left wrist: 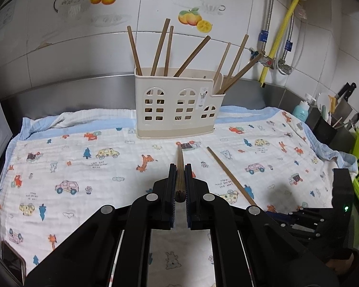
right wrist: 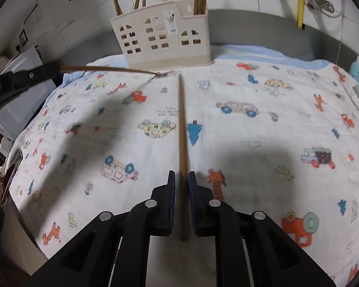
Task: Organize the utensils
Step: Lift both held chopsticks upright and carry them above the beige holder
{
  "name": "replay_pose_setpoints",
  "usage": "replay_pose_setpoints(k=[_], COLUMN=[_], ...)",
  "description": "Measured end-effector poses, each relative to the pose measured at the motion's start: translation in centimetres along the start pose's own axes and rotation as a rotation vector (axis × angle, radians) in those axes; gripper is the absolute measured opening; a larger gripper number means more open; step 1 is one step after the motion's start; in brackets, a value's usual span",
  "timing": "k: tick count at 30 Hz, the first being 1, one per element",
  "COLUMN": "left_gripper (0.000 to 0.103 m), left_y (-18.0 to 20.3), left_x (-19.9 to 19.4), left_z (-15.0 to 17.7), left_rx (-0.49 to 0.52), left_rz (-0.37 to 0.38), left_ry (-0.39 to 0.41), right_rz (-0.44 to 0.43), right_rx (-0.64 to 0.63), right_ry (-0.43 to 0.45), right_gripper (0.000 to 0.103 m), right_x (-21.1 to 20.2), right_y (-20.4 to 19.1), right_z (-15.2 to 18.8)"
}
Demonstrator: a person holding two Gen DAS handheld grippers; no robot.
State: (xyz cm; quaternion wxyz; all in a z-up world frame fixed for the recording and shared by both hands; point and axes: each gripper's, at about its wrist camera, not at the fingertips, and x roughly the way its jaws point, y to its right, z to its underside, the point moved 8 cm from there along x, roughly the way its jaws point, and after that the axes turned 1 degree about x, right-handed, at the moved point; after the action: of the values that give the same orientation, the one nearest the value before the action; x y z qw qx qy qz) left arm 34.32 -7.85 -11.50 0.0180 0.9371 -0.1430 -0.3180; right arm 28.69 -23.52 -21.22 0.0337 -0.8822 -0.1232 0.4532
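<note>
Seemingly dark-grained, a tapered chopstick (left wrist: 180,165) fills the left claw (left wrist: 179,167).

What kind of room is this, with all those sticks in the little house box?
Most likely a home kitchen. The tiled wall has fruit stickers, knives stand at the right by a soap bottle, and the utensil holder keeps chopsticks on a steel counter under a cartoon cloth.
</note>
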Motion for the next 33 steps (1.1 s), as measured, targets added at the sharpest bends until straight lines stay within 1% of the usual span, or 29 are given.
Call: replay_pose_setpoints(k=[4, 6, 8, 10, 13, 17, 19, 21, 24, 27, 29, 33], left_gripper=[0.005, 0.005, 0.005, 0.005, 0.005, 0.005, 0.005, 0.005, 0.005, 0.005, 0.005, 0.005], left_y=[-0.1, -0.2, -0.3, -0.5, -0.8, -0.7, -0.7, -0.6, -0.6, -0.6, -0.8, -1.2], left_x=[0.0, 0.0, -0.1, -0.3, -0.8, -1.5, -1.7, -1.8, -1.8, -1.8, -1.6, -1.3], left_z=[-0.3, -0.3, -0.3, -0.4, -0.7, -1.5, -2.1, -2.8, -4.0, -5.8, -6.7, -8.6], left_rx=[0.002, 0.003, 0.004, -0.001, -0.010, 0.004, 0.014, 0.027, 0.052, 0.072, 0.079, 0.094], left_rz=[0.003, 0.004, 0.007, 0.010, 0.025, 0.045, 0.052, 0.052, 0.044, 0.049, 0.048, 0.041], left_ry=[0.005, 0.007, 0.009, 0.012, 0.026, 0.054, 0.060, 0.057, 0.055, 0.047, 0.045, 0.045], right_rz=[0.043, 0.068, 0.057, 0.066, 0.052, 0.038, 0.016, 0.000, -0.002, -0.023, -0.019, -0.006], right_rx=[-0.038, -0.061, -0.049, -0.046, -0.047, -0.076, -0.085, -0.098, -0.123, -0.131, -0.144, -0.163], right_ry=[0.000, 0.005, 0.010, 0.034, 0.095, 0.212, 0.247, 0.266, 0.275, 0.270, 0.273, 0.319], right_gripper=[0.012, 0.008, 0.007, 0.007, 0.007, 0.007, 0.007, 0.007, 0.007, 0.007, 0.007, 0.007], right_x=[0.1, 0.1, 0.0, -0.8, -3.2, -7.2, -8.7, -9.5, -10.3, -10.8, -11.2, -13.1], right_y=[-0.4, -0.4, -0.3, -0.2, -0.5, -1.5, -1.9, -2.3, -2.6, -3.1, -3.4, -3.9], right_z=[0.1, 0.1, -0.1, -0.7, -2.3, -6.3, -8.5, -10.9, -14.6, -18.2, -20.3, -25.2])
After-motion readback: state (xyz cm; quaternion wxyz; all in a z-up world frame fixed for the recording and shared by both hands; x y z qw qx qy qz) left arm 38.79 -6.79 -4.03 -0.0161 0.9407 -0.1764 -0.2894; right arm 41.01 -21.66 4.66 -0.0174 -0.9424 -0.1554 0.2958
